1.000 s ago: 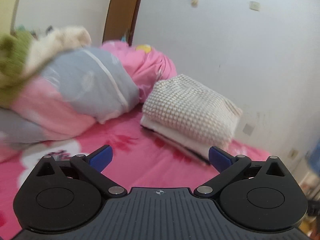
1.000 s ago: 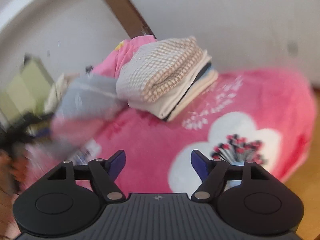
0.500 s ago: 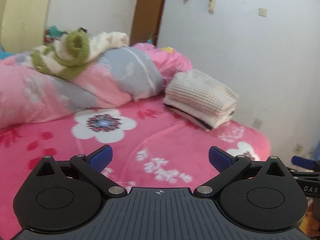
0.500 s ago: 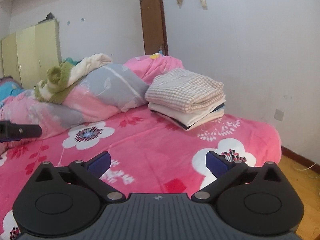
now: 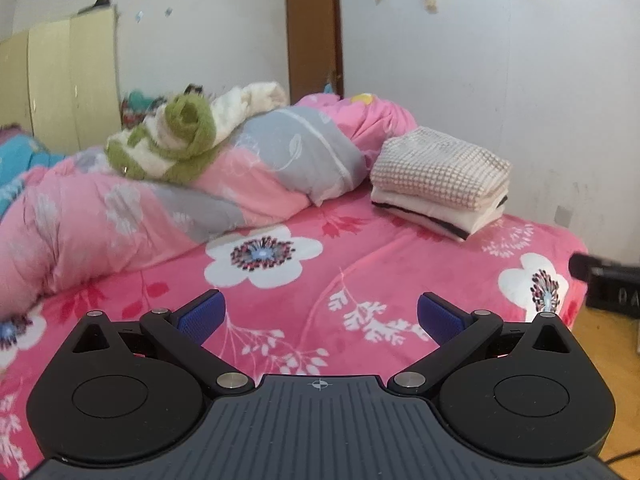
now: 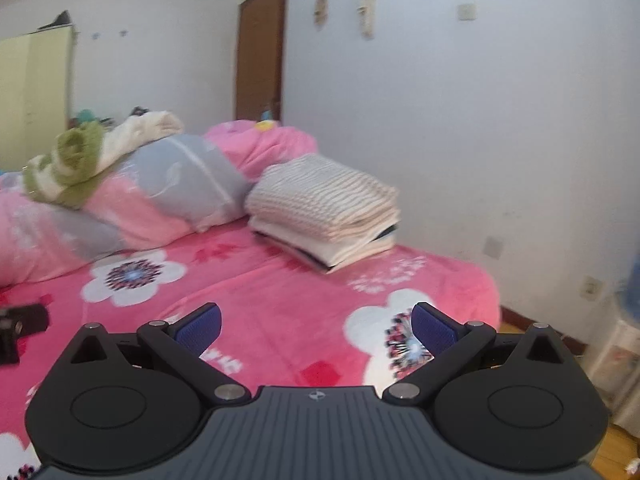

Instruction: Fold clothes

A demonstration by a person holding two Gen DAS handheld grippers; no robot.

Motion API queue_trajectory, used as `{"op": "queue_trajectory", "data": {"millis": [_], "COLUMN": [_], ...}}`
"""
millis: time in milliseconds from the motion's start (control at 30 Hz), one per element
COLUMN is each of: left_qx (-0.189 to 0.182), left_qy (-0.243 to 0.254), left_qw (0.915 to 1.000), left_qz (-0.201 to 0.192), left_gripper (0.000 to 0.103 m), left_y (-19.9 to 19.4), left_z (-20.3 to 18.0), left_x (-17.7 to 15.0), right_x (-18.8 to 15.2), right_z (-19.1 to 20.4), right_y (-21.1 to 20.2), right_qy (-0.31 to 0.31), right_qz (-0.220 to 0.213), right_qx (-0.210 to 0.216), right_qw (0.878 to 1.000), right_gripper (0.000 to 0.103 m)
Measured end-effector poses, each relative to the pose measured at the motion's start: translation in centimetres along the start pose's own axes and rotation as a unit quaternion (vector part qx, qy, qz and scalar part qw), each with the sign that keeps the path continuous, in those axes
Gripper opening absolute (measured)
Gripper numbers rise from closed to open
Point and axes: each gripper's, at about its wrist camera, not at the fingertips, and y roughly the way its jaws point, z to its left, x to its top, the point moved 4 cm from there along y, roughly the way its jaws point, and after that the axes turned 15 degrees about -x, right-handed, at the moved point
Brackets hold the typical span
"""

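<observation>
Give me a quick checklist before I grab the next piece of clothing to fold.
1. Left hand-held gripper open, nothing between the jaws: ok.
2. Right hand-held gripper open, nothing between the jaws: ok.
3. Folded stack neat, by the wall: ok.
4. Unfolded green and white garment on the quilt, in plain view: ok.
5. Bare blanket to fold on: ok.
6. Garment within reach: cannot tell.

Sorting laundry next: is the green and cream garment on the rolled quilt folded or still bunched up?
Bunched up. The green and cream garment lies in a twisted heap, unlike the flat checked stack.
</observation>
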Motion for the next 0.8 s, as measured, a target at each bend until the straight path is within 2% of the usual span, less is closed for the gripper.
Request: {"op": "queue_trajectory", "data": {"millis": [100, 267, 467, 633, 800], "left_qx": [0.007, -0.013, -0.023, -0.035, -0.031], "left_qy": [0.012, -0.002, -0.025, -0.037, -0.031], "left_qw": [0.9999, 0.9997, 0.9987, 0.9978, 0.9978], "left_qz": [-0.004, 0.019, 0.037, 0.043, 0.050], "left_gripper": [0.103, 0.103, 0.103, 0.103, 0.103], "left_y": [-0.3, 0.2, 0.4, 0.4, 0.5], "left_z": [-0.9, -1.4, -1.3, -1.5, -2.0], "left_x": [0.1, 0.1, -0.2, -0.3, -0.6], "right_x": [0.2, 0.4, 0.5, 0.4, 0.4], "right_z": [-0.3, -0.6, -0.5, -0.1, 0.1], "right_y": [-0.3, -0.6, -0.4, -1.0, -1.5], "right_qy": [0.010, 0.003, -0.018, -0.035, -0.053], "right_qz": [0.002, 0.004, 0.041, 0.024, 0.009], "right_qx": [-0.017, -0.025, -0.023, -0.036, -0.039], "right_qw": [1.000, 1.000, 0.999, 0.998, 0.998], "right_gripper": [0.103, 0.103, 0.103, 0.103, 0.103]}}
